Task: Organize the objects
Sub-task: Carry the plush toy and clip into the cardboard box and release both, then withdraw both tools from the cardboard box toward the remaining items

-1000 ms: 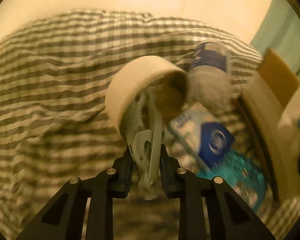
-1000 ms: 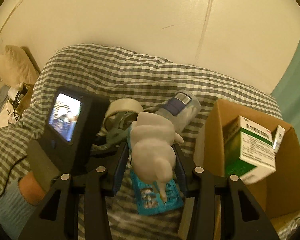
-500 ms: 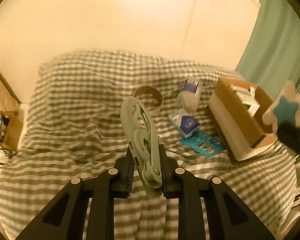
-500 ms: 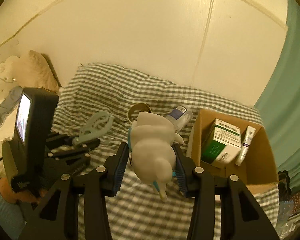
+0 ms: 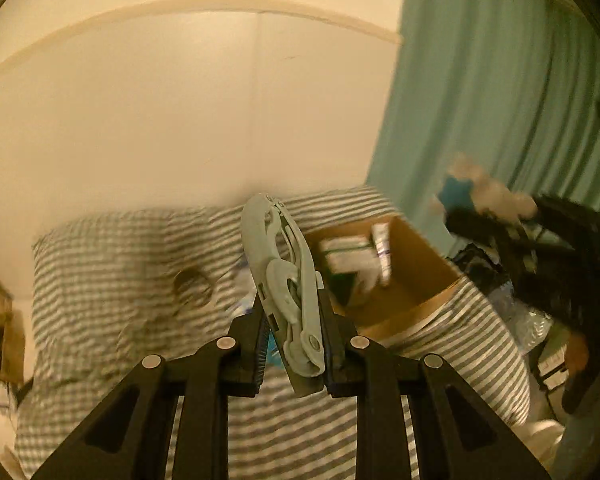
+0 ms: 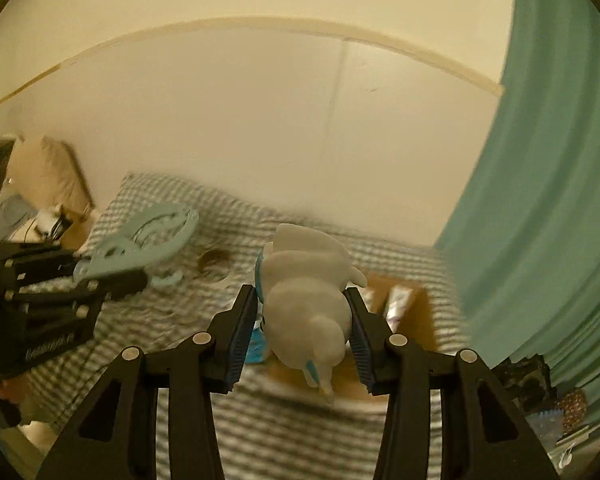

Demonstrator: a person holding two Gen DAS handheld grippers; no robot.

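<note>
My left gripper (image 5: 296, 344) is shut on a pale grey-green plastic clip tool (image 5: 284, 280) and holds it high above the checked bed; the tool also shows in the right wrist view (image 6: 140, 244). My right gripper (image 6: 300, 336) is shut on a white plush toy (image 6: 304, 300) with blue trim, held above the near edge of an open cardboard box (image 6: 416, 312). In the left wrist view the box (image 5: 416, 276) holds a green-and-white carton (image 5: 348, 256) and a small tube (image 5: 382, 248). The plush (image 5: 488, 192) shows blurred at the right.
A tape roll (image 5: 192, 286) lies on the grey checked bedcover (image 5: 100, 280), also seen from the right wrist (image 6: 214, 260). A teal curtain (image 6: 548, 200) hangs at the right. Cluttered items (image 6: 540, 396) sit by the bed's right side. A pillow (image 6: 48, 176) lies far left.
Both grippers have risen and pulled back from the bed with their objects. The views have swung right toward the box and curtain. Both stay shut.
</note>
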